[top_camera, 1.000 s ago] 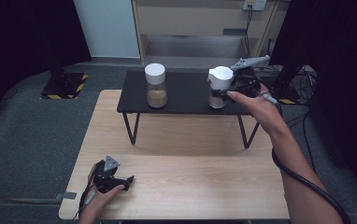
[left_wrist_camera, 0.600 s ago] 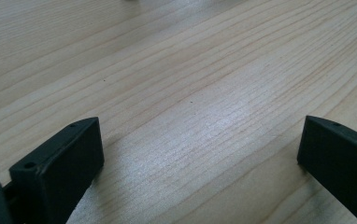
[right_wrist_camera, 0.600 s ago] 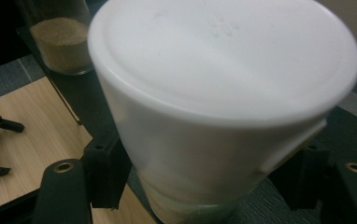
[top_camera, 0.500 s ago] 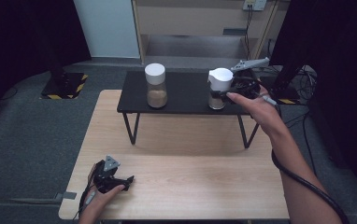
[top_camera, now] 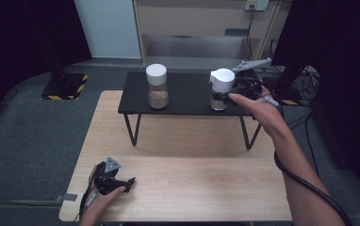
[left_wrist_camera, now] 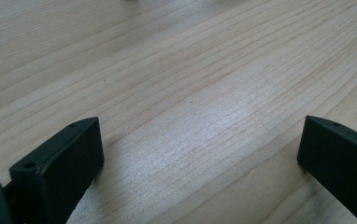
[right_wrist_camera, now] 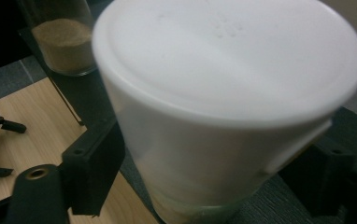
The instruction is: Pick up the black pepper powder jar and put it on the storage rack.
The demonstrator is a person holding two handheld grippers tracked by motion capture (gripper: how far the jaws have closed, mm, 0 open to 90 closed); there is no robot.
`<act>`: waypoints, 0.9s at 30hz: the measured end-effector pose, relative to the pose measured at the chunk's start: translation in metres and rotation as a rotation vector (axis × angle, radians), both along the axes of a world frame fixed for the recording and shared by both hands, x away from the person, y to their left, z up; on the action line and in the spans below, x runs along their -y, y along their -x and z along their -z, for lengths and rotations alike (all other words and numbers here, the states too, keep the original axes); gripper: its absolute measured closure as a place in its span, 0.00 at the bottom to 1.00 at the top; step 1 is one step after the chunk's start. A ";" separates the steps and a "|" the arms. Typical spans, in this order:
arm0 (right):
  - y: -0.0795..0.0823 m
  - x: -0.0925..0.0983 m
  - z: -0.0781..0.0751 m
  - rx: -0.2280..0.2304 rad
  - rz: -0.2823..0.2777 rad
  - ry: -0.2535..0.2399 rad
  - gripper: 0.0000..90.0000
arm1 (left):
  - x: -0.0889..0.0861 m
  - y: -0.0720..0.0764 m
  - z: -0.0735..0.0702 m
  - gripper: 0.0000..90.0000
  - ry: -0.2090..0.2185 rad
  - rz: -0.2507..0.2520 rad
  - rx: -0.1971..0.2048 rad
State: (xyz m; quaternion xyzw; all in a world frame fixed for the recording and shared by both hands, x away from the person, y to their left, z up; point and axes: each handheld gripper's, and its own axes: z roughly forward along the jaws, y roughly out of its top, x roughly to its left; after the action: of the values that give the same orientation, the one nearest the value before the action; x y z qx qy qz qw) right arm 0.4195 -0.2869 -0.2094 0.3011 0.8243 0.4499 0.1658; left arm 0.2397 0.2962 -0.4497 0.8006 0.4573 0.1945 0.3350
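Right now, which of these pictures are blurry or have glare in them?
Right gripper view: the white lid sits close and soft, its edges blurred. Left gripper view: a pale sheen on the wooden table. High view: dark at both sides.

High view overlooks table [top_camera: 192, 188]; gripper views close-up.

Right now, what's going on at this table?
A person works two handheld grippers. The right gripper is at the white-lidded jar on the black shelf, jaws either side of its lid. A second jar stands apart. The left gripper rests open on the wooden table, holding nothing.
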 end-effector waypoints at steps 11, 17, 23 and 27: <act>0.018 0.007 -0.001 0.039 0.005 0.016 0.05 | 0.000 0.000 0.000 0.00 0.001 -0.001 -0.001; 0.034 0.026 0.000 0.040 0.026 -0.020 0.04 | 0.000 0.000 0.000 0.00 -0.001 0.000 -0.001; 0.050 0.036 0.001 0.055 0.016 -0.018 0.05 | 0.000 0.000 0.000 0.00 -0.001 0.000 -0.002; 0.058 0.037 0.003 0.056 0.010 -0.008 0.05 | 0.000 0.000 0.000 0.00 -0.001 0.001 -0.002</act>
State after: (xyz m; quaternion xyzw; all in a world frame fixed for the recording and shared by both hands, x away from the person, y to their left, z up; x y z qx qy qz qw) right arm 0.3619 -0.3244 -0.2122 0.2931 0.8160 0.4607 0.1897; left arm 0.2399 0.2963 -0.4494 0.8010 0.4572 0.1939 0.3344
